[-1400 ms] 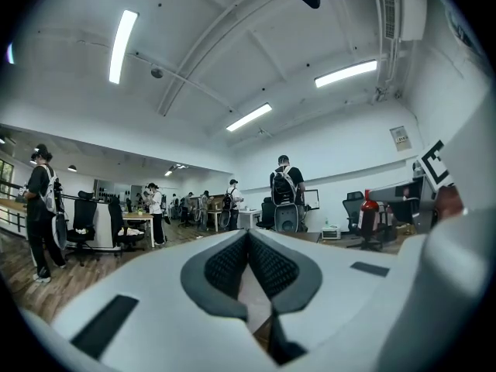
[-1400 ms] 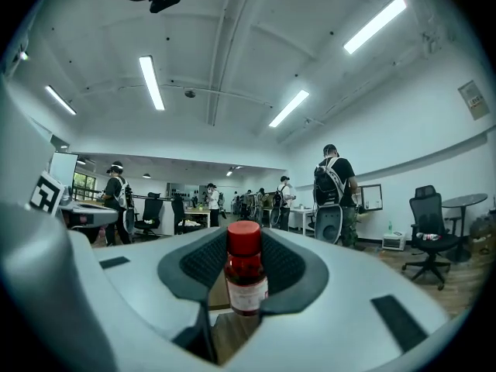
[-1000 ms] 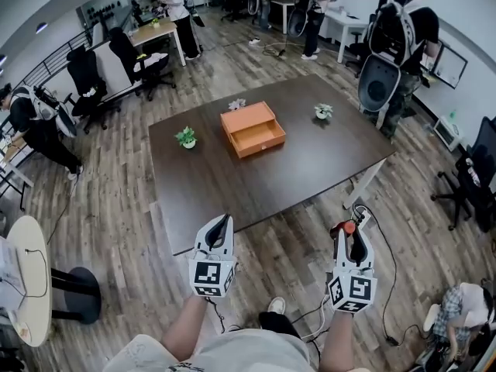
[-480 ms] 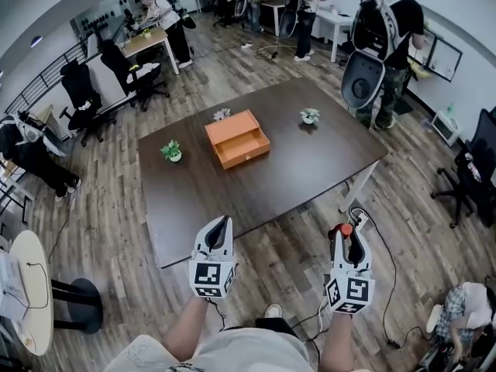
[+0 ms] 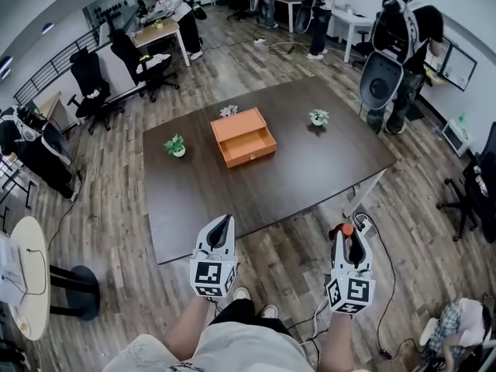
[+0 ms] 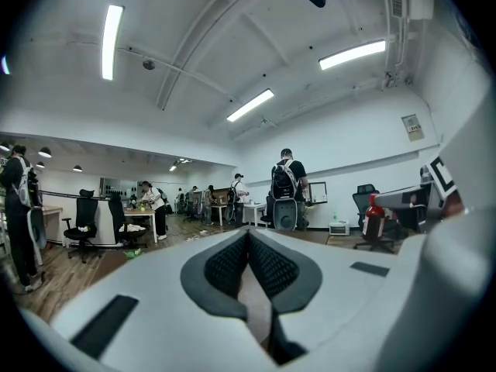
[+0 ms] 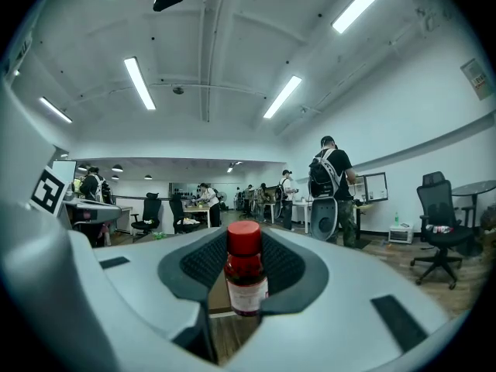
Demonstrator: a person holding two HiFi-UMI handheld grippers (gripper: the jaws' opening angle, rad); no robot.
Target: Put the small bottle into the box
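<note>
**Bottle gripped, box well ahead**

The right gripper (image 7: pixel 246 268) clenched the small red-capped bottle (image 7: pixel 246 273) upright, short of the dark wooden table (image 5: pixel 310 169). The left gripper (image 6: pixel 249 258) was closed and empty. The grip likely needed to stay firm and level until above the orange open box (image 5: pixel 243 136).

Table (image 5: pixel 325 161): dark wood-look top, matt
Floor (image 5: pixel 116 223): wood planks, faint sheen
Box (image 5: pixel 236 124): orange, smooth, matt
Small bottle (image 7: pixel 246 273): glossy red, smooth cap, paper label
Right gripper (image 7: pixel 246 263): pale matt plastic shell; pads (image 7: pixel 198 262) black, ribbed
</note>
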